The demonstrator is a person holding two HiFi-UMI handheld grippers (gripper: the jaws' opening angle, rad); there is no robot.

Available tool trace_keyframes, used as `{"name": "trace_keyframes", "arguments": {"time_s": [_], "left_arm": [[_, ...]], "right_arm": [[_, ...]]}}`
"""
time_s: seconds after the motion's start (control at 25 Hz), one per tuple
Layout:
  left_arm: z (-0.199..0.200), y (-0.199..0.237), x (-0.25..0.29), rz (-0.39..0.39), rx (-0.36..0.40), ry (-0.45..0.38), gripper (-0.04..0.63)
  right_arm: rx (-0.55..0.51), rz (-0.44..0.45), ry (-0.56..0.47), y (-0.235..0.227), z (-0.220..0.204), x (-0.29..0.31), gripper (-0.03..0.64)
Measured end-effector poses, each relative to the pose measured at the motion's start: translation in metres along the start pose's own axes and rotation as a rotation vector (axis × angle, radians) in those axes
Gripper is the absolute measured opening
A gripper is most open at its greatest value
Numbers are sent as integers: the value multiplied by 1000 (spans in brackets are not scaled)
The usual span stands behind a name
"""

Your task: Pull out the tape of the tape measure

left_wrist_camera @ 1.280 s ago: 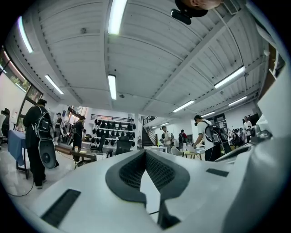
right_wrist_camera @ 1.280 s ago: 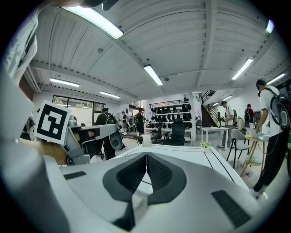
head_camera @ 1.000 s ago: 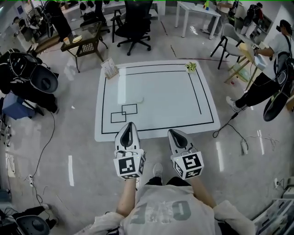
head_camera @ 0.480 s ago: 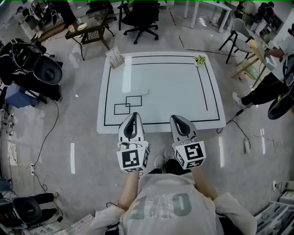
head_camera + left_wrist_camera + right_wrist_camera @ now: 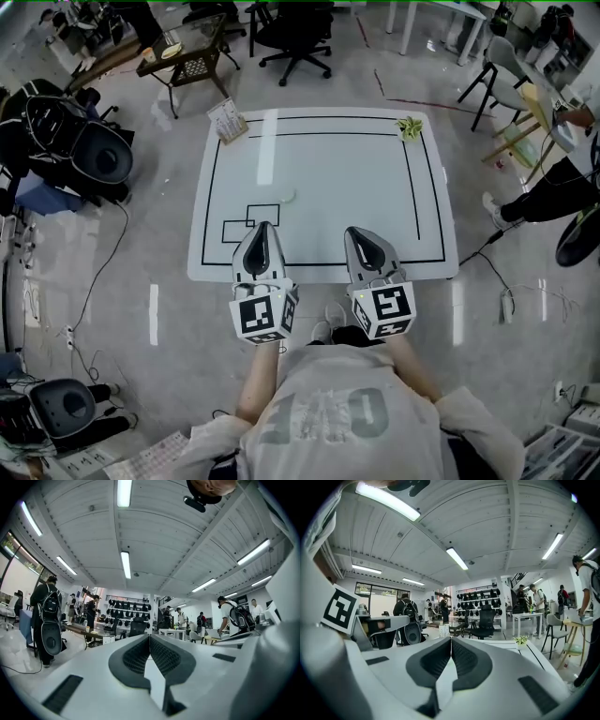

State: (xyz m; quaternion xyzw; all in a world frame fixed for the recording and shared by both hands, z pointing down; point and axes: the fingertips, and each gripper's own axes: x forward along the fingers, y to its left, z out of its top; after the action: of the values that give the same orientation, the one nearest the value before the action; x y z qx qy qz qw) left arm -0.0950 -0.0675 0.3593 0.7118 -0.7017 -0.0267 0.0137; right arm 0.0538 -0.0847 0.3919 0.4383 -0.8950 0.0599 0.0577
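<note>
On the white board (image 5: 328, 178) with black border lines lies a small pale round object (image 5: 286, 196), too small to tell if it is the tape measure. My left gripper (image 5: 262, 228) hangs over the board's near edge, just short of two black rectangles (image 5: 250, 223) and a little nearer than the object. My right gripper (image 5: 360, 233) is level with it, further right. Both are shut with nothing between them. In the left gripper view the gripper (image 5: 150, 637) shows its pads touching, and so does the gripper (image 5: 451, 639) in the right gripper view.
A small green plant (image 5: 410, 127) stands at the board's far right corner and a card stand (image 5: 226, 120) at the far left. Office chairs (image 5: 296, 37), a glass side table (image 5: 186, 52), floor cables (image 5: 98, 281) and a person's legs (image 5: 548, 192) surround the board.
Both grippers have moved forward together, further over the board's near edge and closer to the pale object. Their jaws stay shut.
</note>
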Motion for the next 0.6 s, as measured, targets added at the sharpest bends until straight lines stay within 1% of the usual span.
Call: {"name": "trace_keyframes", "arguments": {"time_s": [0.28, 0.44, 0.6], "left_arm": [[-1, -17, 35, 38, -14, -13, 26], [3, -25, 43, 42, -6, -12, 26], [2, -21, 53, 48, 1, -26, 26]], "right_arm": [[16, 16, -20, -40, -5, 15, 29], [15, 23, -30, -48, 5, 22, 29], [6, 21, -42, -54, 12, 35, 29]]}}
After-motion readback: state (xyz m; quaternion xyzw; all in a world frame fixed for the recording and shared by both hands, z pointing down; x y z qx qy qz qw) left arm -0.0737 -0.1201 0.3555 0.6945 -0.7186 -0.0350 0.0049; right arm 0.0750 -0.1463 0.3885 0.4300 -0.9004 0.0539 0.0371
